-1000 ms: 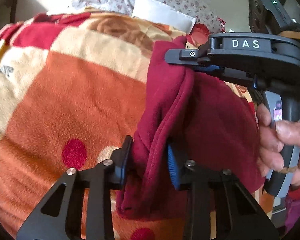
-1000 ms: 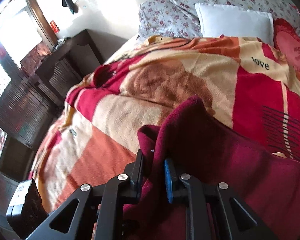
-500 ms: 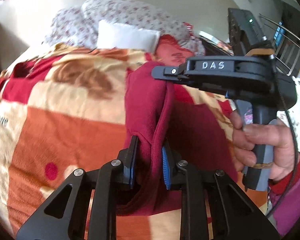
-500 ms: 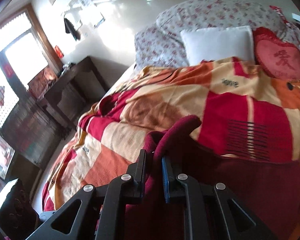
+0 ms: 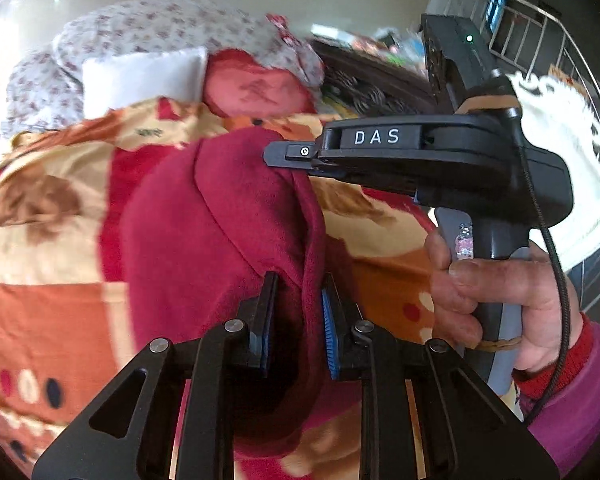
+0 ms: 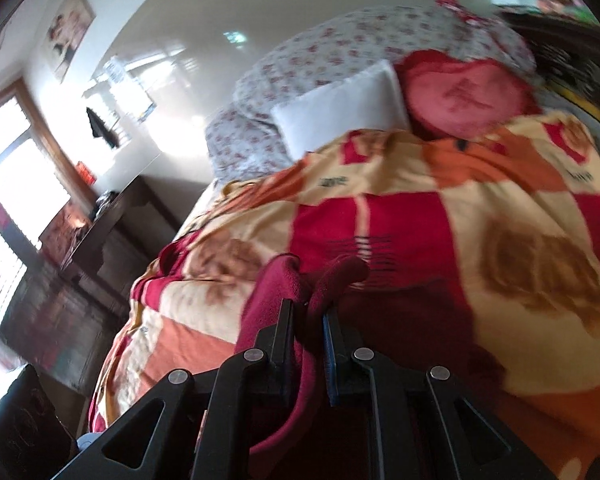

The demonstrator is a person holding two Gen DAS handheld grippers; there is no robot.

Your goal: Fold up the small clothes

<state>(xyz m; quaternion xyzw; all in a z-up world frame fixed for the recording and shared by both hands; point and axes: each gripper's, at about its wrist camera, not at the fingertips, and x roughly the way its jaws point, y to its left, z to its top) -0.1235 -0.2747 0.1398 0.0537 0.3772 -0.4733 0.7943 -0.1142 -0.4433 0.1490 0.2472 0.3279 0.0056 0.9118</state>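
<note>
A dark red fleece garment (image 5: 204, 232) hangs lifted over the patterned blanket (image 5: 40, 248) on a bed. My left gripper (image 5: 299, 284) is shut on a folded edge of it, the cloth bunched between the blue pads. In the left wrist view my right gripper (image 5: 292, 160) comes in from the right, held by a person's hand (image 5: 492, 292), and pinches the garment's upper edge. The right wrist view shows the right gripper (image 6: 308, 312) shut on a thick fold of the garment (image 6: 272, 292), which droops below the fingers.
A white pillow (image 6: 340, 108), a red heart cushion (image 6: 464, 96) and a floral quilt lie at the head of the bed. A dark wooden cabinet (image 6: 100, 240) stands left of the bed under bright windows. The blanket (image 6: 400, 220) spreads wide beneath.
Both grippers have risen and swung across the bed with the garment, so the pillows now show larger. The left jaws have narrowed on the cloth. The garment hangs freer of the blanket.
</note>
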